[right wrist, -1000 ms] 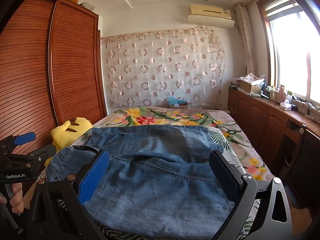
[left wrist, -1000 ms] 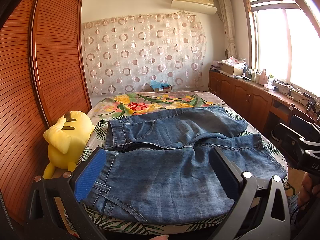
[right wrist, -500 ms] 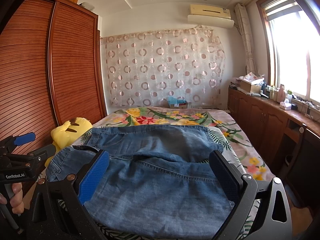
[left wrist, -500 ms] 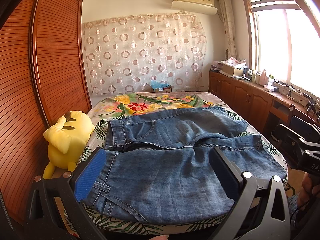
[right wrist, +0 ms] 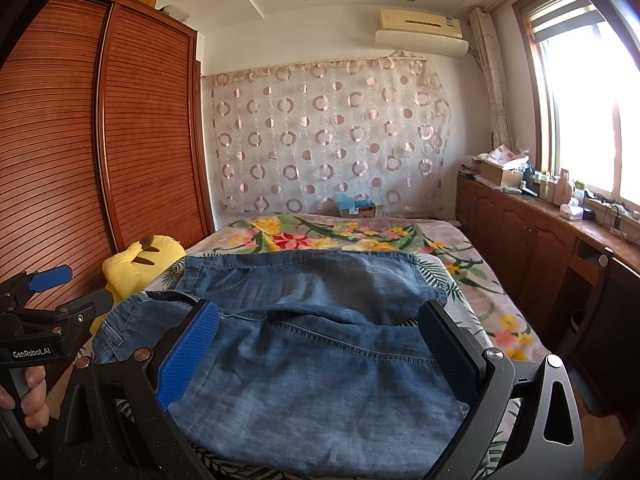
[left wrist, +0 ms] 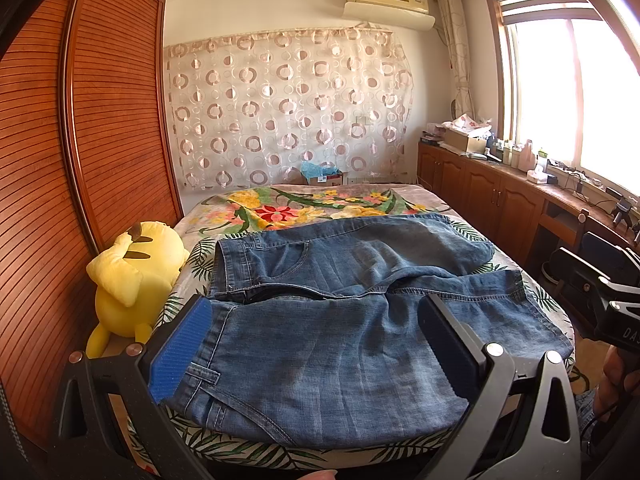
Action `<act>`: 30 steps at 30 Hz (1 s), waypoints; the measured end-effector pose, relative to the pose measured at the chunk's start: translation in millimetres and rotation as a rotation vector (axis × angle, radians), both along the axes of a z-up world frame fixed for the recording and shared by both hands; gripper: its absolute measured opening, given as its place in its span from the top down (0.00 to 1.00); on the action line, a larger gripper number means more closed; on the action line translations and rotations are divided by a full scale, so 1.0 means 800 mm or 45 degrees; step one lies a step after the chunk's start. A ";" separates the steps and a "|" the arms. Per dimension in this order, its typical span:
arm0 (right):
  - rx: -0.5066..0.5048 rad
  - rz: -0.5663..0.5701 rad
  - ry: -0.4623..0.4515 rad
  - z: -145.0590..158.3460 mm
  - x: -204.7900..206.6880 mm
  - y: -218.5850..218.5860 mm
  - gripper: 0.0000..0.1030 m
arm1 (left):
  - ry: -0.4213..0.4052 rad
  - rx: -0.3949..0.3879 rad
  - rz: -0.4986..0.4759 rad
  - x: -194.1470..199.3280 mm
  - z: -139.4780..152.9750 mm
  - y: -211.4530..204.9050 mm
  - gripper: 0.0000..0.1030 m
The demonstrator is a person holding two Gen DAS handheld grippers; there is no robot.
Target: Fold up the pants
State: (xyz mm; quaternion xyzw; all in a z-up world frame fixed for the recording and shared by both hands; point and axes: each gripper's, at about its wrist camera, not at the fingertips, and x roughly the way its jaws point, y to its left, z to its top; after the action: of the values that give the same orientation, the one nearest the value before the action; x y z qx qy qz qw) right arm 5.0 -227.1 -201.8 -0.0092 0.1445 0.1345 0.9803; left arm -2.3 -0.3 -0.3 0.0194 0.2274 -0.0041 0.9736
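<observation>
Blue denim pants [left wrist: 340,312] lie spread flat on the flowered bed [left wrist: 320,212], waistband at the left, both legs running right, one leg beyond the other. My left gripper [left wrist: 316,336] hovers open above the near leg by the waistband, holding nothing. From the right wrist view the same pants [right wrist: 312,344] fill the foreground, and my right gripper [right wrist: 320,344] stands open over the leg ends, empty. The left gripper [right wrist: 52,296] shows at that view's left edge, held by a hand. The right gripper's body [left wrist: 600,292] appears at the right edge of the left wrist view.
A yellow plush toy [left wrist: 132,280] sits at the bed's left edge against the wooden wardrobe [left wrist: 80,160]. Wooden cabinets [left wrist: 500,196] with clutter run along the right wall under the window. A small box [left wrist: 324,174] stands beyond the bed by the curtain.
</observation>
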 end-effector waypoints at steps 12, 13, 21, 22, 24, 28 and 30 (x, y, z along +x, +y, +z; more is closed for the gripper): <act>0.001 0.002 0.000 0.000 -0.001 0.000 0.03 | -0.001 -0.001 0.000 0.000 0.000 0.000 0.00; 0.001 0.002 0.000 0.000 -0.001 0.000 0.03 | 0.001 -0.002 -0.002 0.000 0.000 0.000 0.00; -0.001 -0.001 0.032 -0.007 0.004 0.000 0.03 | 0.012 0.001 -0.006 0.002 0.003 -0.017 0.00; 0.003 -0.007 0.042 -0.008 0.007 -0.002 0.03 | 0.015 0.000 -0.007 0.002 0.002 -0.017 0.00; 0.011 -0.014 0.057 -0.009 0.010 -0.005 0.03 | 0.025 0.004 -0.011 0.004 -0.005 -0.018 0.00; 0.008 -0.028 0.075 -0.011 0.015 -0.006 0.03 | 0.054 0.020 -0.022 0.010 -0.019 -0.013 0.00; 0.003 -0.033 0.085 -0.012 0.017 -0.007 0.03 | 0.074 0.011 -0.042 0.013 -0.024 -0.009 0.00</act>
State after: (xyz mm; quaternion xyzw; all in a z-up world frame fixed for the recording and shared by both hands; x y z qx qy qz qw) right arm 18.9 -232.5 -211.6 -0.0015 0.1770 0.1223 0.9766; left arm 7.8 -7.7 -19.7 0.0273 0.2555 -0.0198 0.9662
